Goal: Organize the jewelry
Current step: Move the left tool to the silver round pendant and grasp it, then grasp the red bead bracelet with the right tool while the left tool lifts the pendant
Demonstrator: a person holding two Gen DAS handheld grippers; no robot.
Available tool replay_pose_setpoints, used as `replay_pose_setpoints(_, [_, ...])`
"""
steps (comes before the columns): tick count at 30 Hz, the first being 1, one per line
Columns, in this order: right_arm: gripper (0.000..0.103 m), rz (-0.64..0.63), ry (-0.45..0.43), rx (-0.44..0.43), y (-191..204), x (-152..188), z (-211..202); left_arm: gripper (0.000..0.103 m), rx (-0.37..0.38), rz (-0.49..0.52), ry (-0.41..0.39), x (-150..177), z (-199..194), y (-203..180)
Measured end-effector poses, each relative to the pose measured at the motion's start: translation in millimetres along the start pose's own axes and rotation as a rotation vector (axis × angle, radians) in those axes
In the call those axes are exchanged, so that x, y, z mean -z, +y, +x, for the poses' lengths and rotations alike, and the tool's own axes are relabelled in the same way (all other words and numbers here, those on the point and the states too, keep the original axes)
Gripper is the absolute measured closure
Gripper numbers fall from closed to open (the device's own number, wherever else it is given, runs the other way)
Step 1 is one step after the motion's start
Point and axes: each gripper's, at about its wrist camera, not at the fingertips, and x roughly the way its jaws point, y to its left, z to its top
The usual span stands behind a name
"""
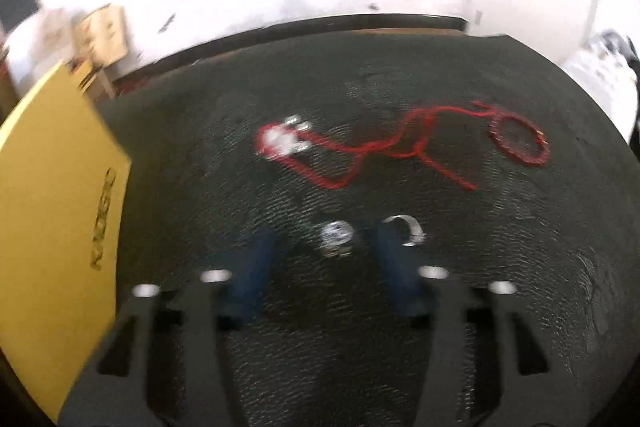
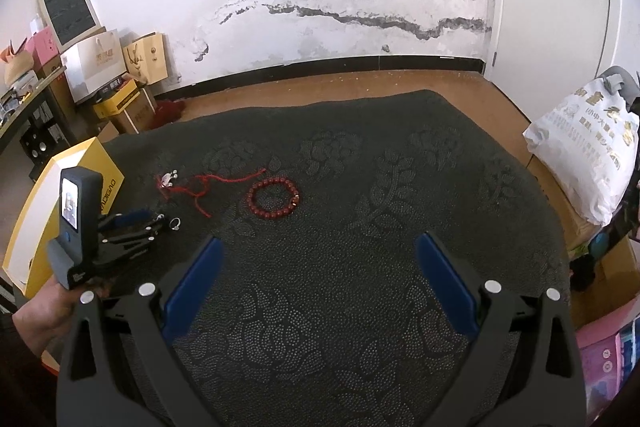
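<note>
1. Yellow box (image 1: 56, 211) at far left, standing at the edge of the dark patterned cloth (image 2: 360, 267) over the table.
2. Left gripper (image 1: 326, 243) next, tipped down onto the cloth, jaws partly open with blue fingers (image 1: 256, 263) on either side of a small silver ring (image 1: 336, 233); no pad seen pressing on it through the blur, so not yet grasped.
3. Second silver ring (image 1: 408, 229) just beside the right-hand finger, outside the jaws.
4. Beyond these, red cord with silver charms (image 2: 192, 187), its long axis running left to right across the cloth.
5. Red bead bracelet (image 2: 274, 197) further right, lying flat, well apart from both grippers.
6. Right gripper (image 2: 320, 251) rightmost, jaws released wide over bare cloth, holding nothing.
7. Judged nearer hand for the rings: left, with the ring dead ahead between its fingers.
</note>
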Motion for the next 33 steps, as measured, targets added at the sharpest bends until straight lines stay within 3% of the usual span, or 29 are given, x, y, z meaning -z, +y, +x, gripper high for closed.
replay_pose_setpoints(5, [0.009,0.009,0.005,0.004,-4.5,1.4,-0.9,0.090,-0.003,0.056,-0.004,0.2,2.1,-15.5])
replay_pose_setpoints(13, [0.009,0.015,0.012,0.019,-9.5,2.8,1.3,0.091,-0.048,0.067,0.009,-3.7,-5.5,-21.6])
replay_pose_setpoints(18, [0.009,0.000,0.053,0.011,-6.5,8.5,12.7,0.091,-0.055,-0.019,-0.047,-25.3,-61.3,-6.8])
replay_pose_setpoints(24, [0.009,-0.159,0.156,0.003,29.0,23.9,48.0,0.091,-0.050,-0.071,-0.114,-36.4,-125.5,-5.8])
replay_pose_setpoints(28, [0.009,-0.247,0.202,0.002,47.6,24.2,82.2,0.091,-0.008,-0.137,-0.131,-39.9,-154.6,7.0])
replay_pose_setpoints(33, [0.009,-0.187,0.253,0.005,46.5,14.9,148.4,0.091,-0.008,-0.170,-0.115,-42.3,-146.1,15.3])
